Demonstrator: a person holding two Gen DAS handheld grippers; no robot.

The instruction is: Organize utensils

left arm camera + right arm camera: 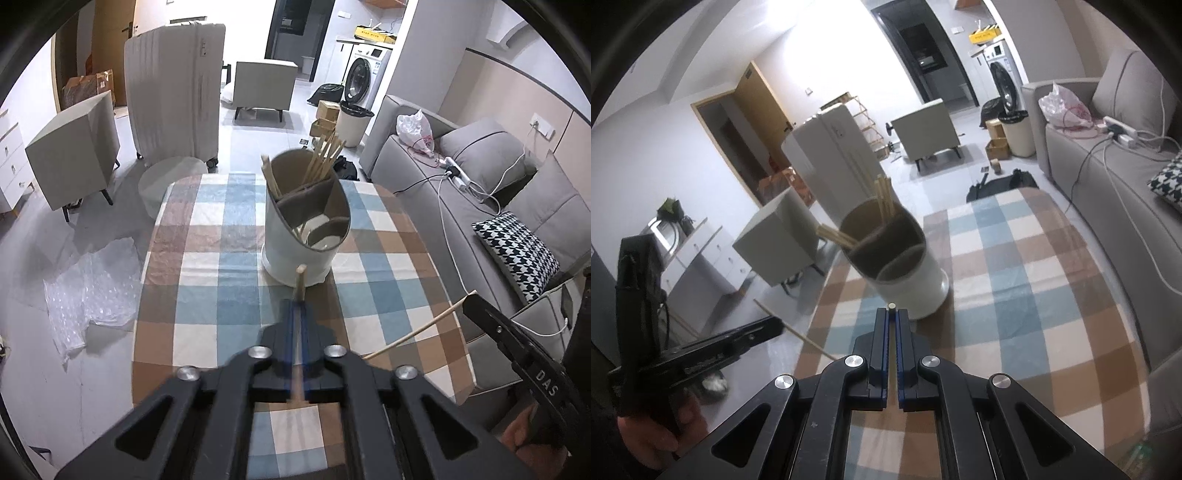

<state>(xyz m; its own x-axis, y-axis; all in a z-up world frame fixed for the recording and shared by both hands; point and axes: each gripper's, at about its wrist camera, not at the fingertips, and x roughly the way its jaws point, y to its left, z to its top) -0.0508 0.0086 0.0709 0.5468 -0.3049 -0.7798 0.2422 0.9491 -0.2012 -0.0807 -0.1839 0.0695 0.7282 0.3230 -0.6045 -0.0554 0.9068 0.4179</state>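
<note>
A white utensil holder (pixel 301 236) with brown dividers stands on the checkered tablecloth (pixel 207 280); several wooden chopsticks (pixel 325 157) lean in its back compartment. My left gripper (pixel 298 306) is shut on a wooden chopstick (pixel 300 282) that points at the holder's near side. In the right wrist view the holder (pixel 905 269) stands just ahead of my right gripper (pixel 892 314), which is shut on a chopstick (pixel 892 305) seen end-on. The right gripper also shows in the left wrist view (pixel 467 301), its chopstick (pixel 417 332) slanting over the table.
A grey sofa (pixel 491 206) with a houndstooth cushion (pixel 517 251) runs along the table's right side. A white suitcase (pixel 173 99), grey armchairs (pixel 74 147) and bubble wrap (pixel 92 288) are on the floor to the left and beyond.
</note>
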